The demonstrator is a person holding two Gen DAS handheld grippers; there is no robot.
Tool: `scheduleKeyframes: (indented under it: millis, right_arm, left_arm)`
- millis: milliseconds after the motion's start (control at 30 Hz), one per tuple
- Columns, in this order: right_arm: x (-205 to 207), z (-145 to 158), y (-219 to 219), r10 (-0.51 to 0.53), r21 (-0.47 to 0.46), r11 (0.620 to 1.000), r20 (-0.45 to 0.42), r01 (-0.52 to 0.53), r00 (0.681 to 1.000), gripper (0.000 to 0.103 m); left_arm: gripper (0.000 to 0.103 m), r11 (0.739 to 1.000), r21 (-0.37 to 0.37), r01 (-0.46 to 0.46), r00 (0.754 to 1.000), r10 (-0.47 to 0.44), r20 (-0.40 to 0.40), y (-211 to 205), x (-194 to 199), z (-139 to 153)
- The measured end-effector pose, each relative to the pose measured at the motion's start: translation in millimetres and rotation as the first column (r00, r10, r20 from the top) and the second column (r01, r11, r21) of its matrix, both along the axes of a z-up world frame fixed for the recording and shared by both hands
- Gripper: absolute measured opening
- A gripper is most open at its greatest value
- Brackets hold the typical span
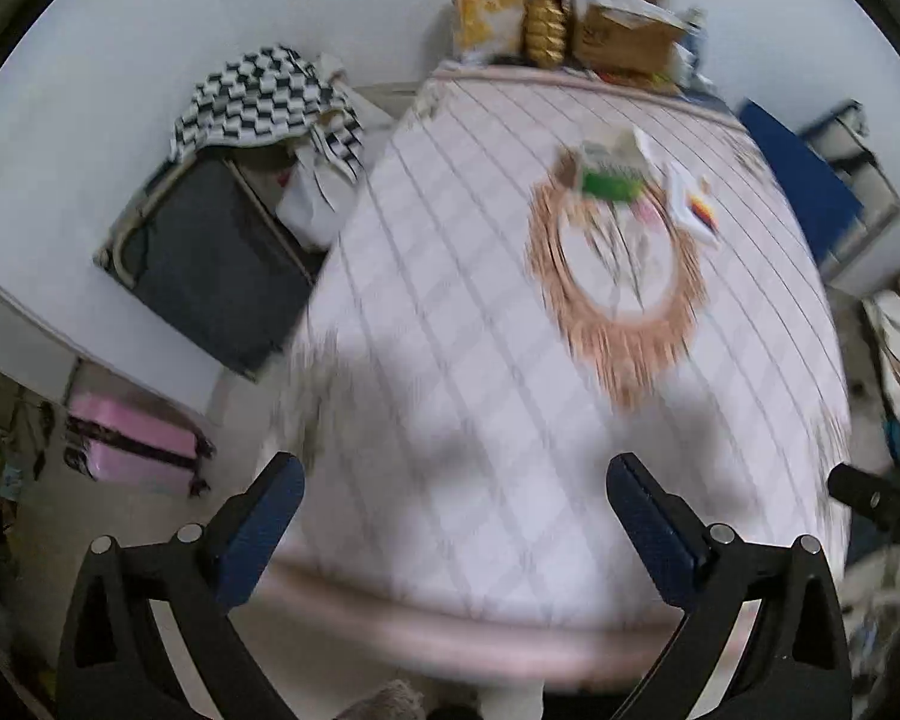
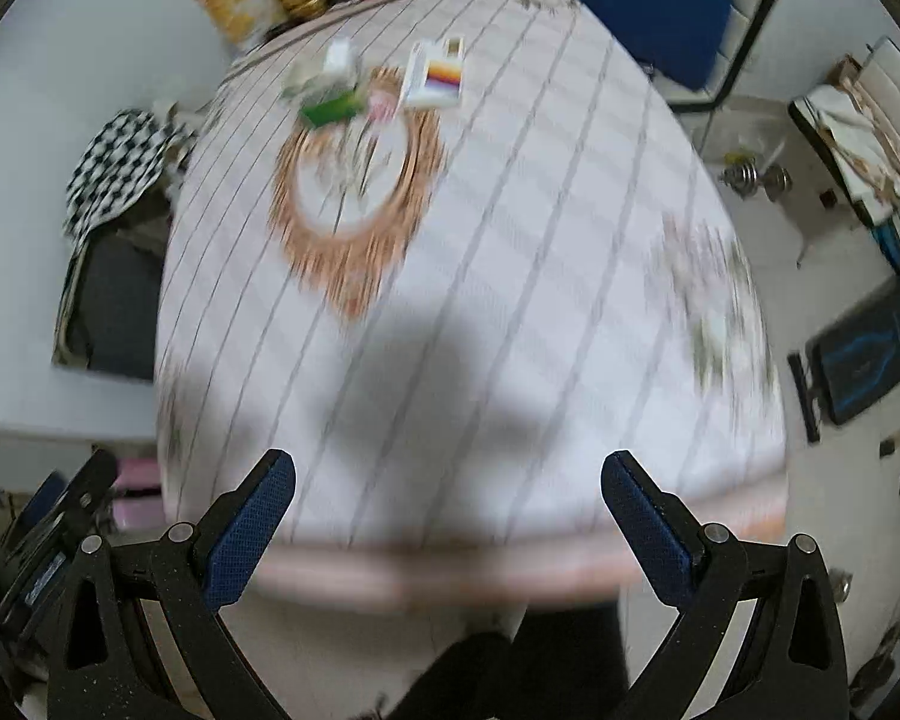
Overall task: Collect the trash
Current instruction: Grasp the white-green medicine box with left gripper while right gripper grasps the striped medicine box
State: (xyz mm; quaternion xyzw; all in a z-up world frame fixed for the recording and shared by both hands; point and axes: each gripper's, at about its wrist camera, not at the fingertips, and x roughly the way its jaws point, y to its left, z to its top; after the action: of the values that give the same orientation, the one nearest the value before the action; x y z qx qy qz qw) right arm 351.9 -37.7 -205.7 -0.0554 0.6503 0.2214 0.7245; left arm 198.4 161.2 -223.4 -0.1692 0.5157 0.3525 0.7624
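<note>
Clearly well short of the trash, both grippers, hanging high above the near edge of the bench [image 1: 450, 360] and pointing steeply down at its striped cloth. Left gripper [image 1: 455, 492]: jaws spread wide, nothing between them but cloth and shadow. Right gripper [image 2: 449, 489]: jaws likewise wide apart and empty. Far up the bench, toward its back end, a small cluster of litter at the far rim of a round fringed mat [image 1: 615, 264]: one crumpled green-and-white wrapper [image 1: 609, 171] overlapping the mat's edge, one white carton with rainbow stripes [image 2: 435, 78] just beside it on the right, and what looks like one small pinkish scrap [image 2: 381, 105] between them, too blurred to name. Three pieces counted, then, though motion blur could hide more. Ahead of and well apart from both pairs of jaws, slightly right of centre from the left wrist, left of centre from the right wrist, so lying roughly between the two hands with neither plainly nearer; probably a forward reach for either. Long axis of the carton running roughly away from the grippers, so likely best pinched across its narrow sides. Against the far wall, a separate heap of one yellow bag [image 1: 489, 0], one gold object and one cardboard box [image 1: 621, 33], possibly stored goods rather than trash.
</note>
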Motion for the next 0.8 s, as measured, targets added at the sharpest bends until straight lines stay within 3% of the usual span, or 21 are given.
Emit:
scheduleKeyframes:
  millis: [200, 333, 567, 700, 800]
  right_arm:
    - [204.3, -67.2, 87.3, -0.064, -0.063, 0.996, -0.047, 0.061, 0.997, 0.103]
    - [289.8, -119.8, 144.8, -0.059, -0.117, 0.992, -0.096, 0.047, 0.994, 0.103]
    - [343.7, -174.5, 218.8, 0.030, -0.147, 0.988, -0.093, -0.043, 0.995, 0.101]
    - [339.1, -175.6, 230.4, 0.165, -0.184, 0.969, -0.025, -0.166, 0.986, 0.074]
    - [347.3, -174.2, 210.9, 0.199, -0.194, 0.960, -0.023, -0.200, 0.980, 0.074]
  left_arm:
    - [0.103, 0.992, 0.025, -0.125, 0.985, 0.127, -0.119, 72.0, 112.8, -23.5]
    - [0.103, 0.983, -0.054, -0.177, 0.976, 0.169, -0.137, 115.4, 174.4, -42.8]
    - [0.103, 0.977, -0.170, -0.132, 0.988, 0.116, -0.099, 150.8, 264.5, -53.9]
    - [0.103, 0.975, -0.215, -0.056, 0.994, 0.035, -0.101, 153.6, 301.8, -65.3]
    - [0.103, 0.967, -0.255, 0.006, 0.998, -0.022, -0.058, 151.6, 322.4, -73.4]
